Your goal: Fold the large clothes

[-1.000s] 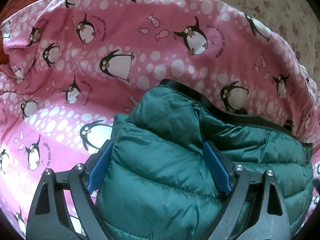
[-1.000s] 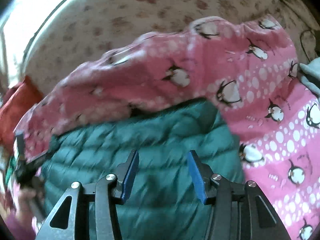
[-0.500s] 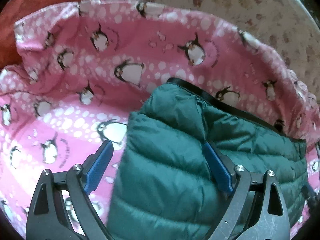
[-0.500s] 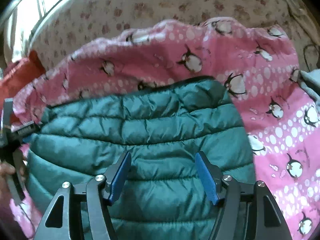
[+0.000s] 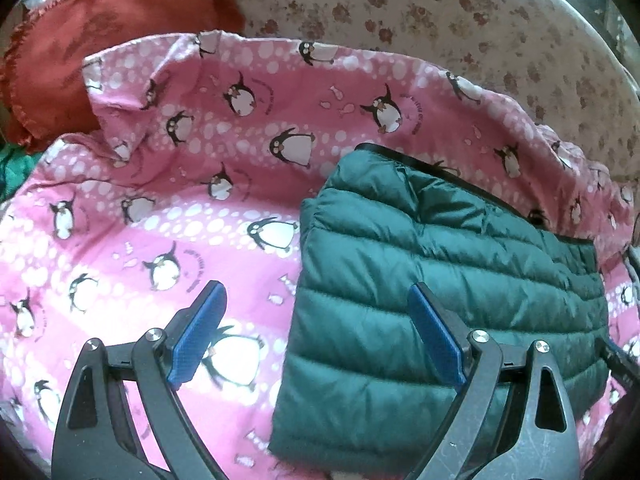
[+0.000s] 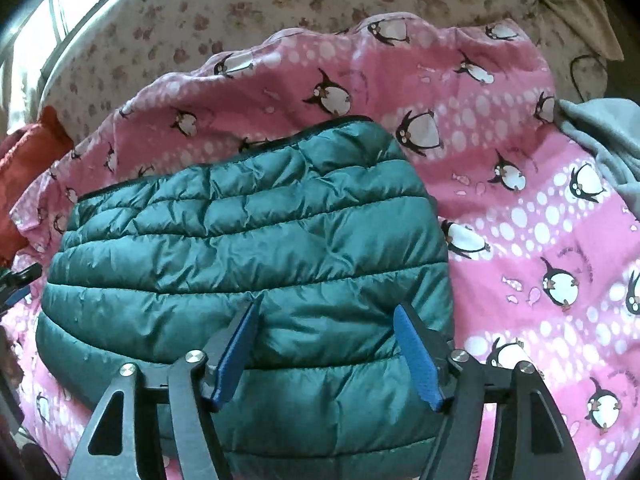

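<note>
A dark green quilted puffer jacket [image 5: 432,280] lies folded into a compact block on a pink penguin-print sheet [image 5: 160,208]. My left gripper [image 5: 316,340] hangs open above the jacket's left edge, one blue pad over the sheet and the other over the jacket, gripping nothing. In the right wrist view the same jacket [image 6: 248,240] fills the middle. My right gripper [image 6: 324,352] hovers over its near part with its jaws opening; no fabric is pinched between the blue pads.
A rust-red fringed blanket [image 5: 100,48] is bunched at the far left. A beige floral bedcover [image 6: 240,12] lies beyond the pink sheet. A grey garment [image 6: 604,140] sits at the right edge. The other gripper's tip [image 6: 16,284] shows at the left edge.
My left gripper has pulled back and to the left off the jacket, so its left pad is now over the sheet. My right gripper's pads have spread wider over the jacket.
</note>
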Motion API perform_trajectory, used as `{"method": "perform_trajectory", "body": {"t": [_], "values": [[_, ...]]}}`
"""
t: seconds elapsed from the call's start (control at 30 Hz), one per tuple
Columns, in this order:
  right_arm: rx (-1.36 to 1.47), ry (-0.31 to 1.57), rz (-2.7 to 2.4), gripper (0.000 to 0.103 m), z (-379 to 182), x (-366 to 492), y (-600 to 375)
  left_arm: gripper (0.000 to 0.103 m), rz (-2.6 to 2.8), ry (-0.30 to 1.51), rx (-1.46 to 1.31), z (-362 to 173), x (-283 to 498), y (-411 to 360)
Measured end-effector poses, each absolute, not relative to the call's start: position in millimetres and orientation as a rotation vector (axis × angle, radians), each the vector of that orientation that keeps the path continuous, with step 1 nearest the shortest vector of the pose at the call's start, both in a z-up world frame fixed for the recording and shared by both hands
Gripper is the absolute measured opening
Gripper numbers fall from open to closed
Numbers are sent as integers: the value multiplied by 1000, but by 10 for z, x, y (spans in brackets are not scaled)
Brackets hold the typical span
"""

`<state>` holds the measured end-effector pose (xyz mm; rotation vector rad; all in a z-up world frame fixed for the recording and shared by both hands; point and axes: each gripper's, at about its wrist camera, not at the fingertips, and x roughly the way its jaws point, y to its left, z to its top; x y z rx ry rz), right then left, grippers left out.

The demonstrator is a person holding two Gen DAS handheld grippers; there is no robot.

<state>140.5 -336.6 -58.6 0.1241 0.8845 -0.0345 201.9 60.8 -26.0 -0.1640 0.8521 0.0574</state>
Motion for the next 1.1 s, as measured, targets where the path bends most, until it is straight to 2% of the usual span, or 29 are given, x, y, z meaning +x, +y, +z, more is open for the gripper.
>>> {"method": "perform_trajectory", "body": {"t": [0.73,0.9,1.1], "values": [[96,853,9,69,-270,840,-3160,92,19,792,-118,-111,1451,490],[135,857,-16,81,-305,864,-3305,92,-3,831,-175,-231,1542,575],[209,901,-63,81,-475,1017,-3602,92,-47,915,-313,-486,1751,827]]}}
